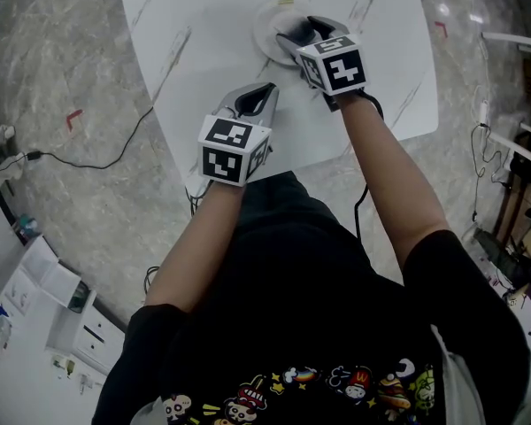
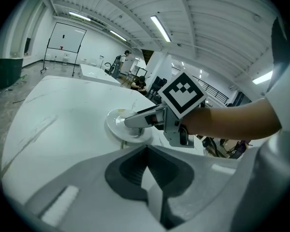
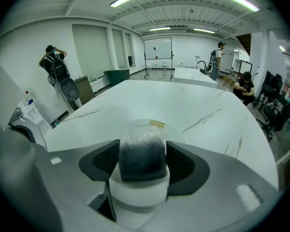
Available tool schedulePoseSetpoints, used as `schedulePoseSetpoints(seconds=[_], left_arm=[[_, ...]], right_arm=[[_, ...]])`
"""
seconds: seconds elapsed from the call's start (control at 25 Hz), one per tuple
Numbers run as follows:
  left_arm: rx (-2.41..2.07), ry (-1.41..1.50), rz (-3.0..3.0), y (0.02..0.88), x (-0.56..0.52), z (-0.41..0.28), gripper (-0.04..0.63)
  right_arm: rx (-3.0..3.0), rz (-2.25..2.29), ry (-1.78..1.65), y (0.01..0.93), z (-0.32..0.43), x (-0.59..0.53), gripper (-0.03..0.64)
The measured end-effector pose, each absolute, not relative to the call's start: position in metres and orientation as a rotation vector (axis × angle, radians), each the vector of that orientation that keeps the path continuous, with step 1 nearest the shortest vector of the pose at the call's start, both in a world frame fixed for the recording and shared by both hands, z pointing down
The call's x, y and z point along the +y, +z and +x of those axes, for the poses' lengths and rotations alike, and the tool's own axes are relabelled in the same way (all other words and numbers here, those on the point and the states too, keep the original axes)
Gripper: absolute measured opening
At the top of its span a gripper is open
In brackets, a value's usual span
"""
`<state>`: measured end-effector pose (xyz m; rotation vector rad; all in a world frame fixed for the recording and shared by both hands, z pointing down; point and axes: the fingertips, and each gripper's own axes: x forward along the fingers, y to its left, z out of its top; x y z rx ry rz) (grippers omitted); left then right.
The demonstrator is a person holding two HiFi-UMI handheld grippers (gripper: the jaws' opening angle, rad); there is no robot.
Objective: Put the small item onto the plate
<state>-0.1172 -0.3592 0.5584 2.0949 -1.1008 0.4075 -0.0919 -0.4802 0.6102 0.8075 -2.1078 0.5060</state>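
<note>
Small item [image 3: 141, 159] pinched in right gripper [image 3: 142, 150], over plate [image 3: 158, 125].
Item sits dark on top, pale below, wedged between both pads and touching each; plate rim shows just past the fingertips on the white table [image 1: 203, 25]. Left gripper [image 2: 146, 152] fingers pressed together, nothing between them, short of the plate.

The right gripper [image 3: 142, 164] is grey with black pads [image 3: 97, 162]. The item [image 3: 141, 146] between them is dark grey above and white below. Beyond it, the plate [image 1: 267, 41] is white with a yellow sticker [image 3: 157, 123], on a white, grey-veined table [image 1: 203, 25]. The gripper's cube [image 1: 341, 67] bears black-and-white squares.
</note>
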Motion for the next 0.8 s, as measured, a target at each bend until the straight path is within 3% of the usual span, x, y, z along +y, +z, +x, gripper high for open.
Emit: schedulePoseSetpoints(seconds=[0.6,0.8], left_arm=[[-1.109,0.409,2.112,0.554,-0.359,-0.116,0.0],[-1.137,0.411,2.092,0.559,-0.355,-0.122,0.001]], right_arm=[[-2.112,0.827,0.456,0.616,-0.096,-0.481,0.336],[-2.149,0.846,0.484,0.604,-0.089,-0.475,0.386]])
